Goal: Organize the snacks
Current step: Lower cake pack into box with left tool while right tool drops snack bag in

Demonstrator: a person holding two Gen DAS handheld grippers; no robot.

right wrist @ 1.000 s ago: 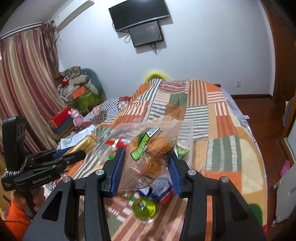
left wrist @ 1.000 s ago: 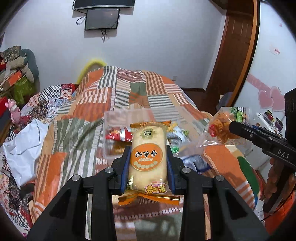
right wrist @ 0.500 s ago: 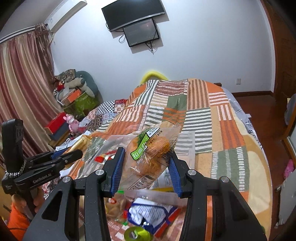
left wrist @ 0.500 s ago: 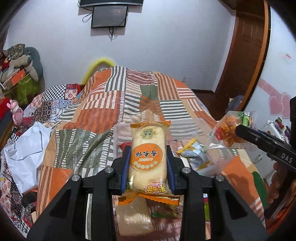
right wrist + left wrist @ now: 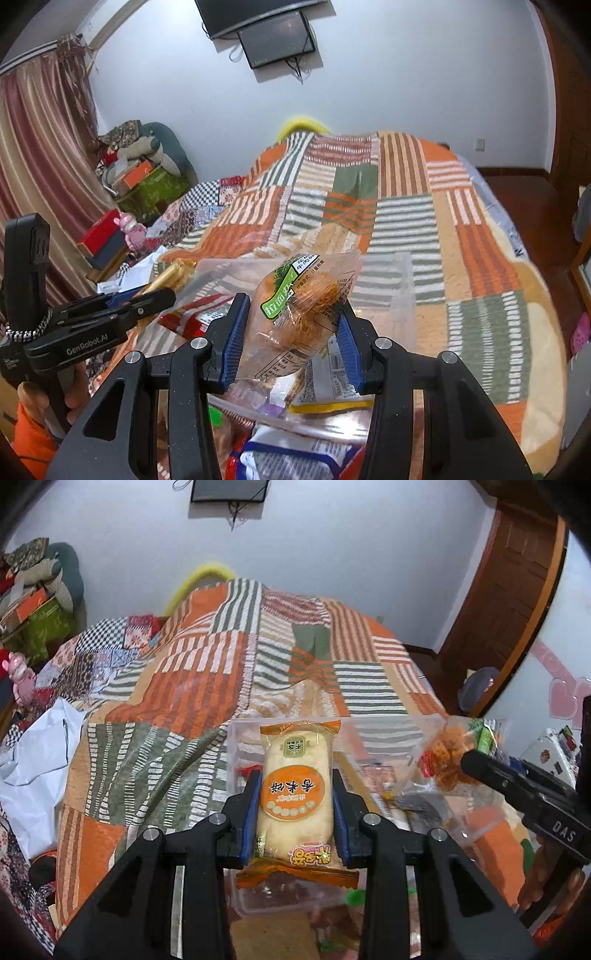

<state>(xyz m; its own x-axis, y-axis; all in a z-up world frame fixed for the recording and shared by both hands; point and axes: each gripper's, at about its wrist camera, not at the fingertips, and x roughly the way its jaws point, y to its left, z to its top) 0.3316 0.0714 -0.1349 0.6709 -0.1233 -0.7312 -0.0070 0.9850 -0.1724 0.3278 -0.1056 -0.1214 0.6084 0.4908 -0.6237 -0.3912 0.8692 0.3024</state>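
My left gripper (image 5: 295, 812) is shut on a yellow rice-cracker packet (image 5: 295, 794) with an orange label, held above a clear plastic box (image 5: 236, 746) on the bed. My right gripper (image 5: 291, 339) is shut on a clear noodle-snack bag (image 5: 303, 306) with a green label, held over the same clear box (image 5: 388, 280). Each gripper shows in the other's view: the right one with its bag (image 5: 450, 749) at the right, the left one (image 5: 122, 306) with the packet's end (image 5: 170, 273) at the left. Loose snack packets (image 5: 295, 458) lie below the grippers.
A striped patchwork blanket (image 5: 295, 657) covers the bed. White cloth (image 5: 33, 760) and toys lie at the left edge. A wooden door (image 5: 509, 590) stands at the right. Boxes and bags (image 5: 144, 177) are piled by the curtain.
Both grippers have moved forward and lower over the clear box, each keeping its packet. The box now sits closer beneath them and the loose snacks have slipped under the fingers.
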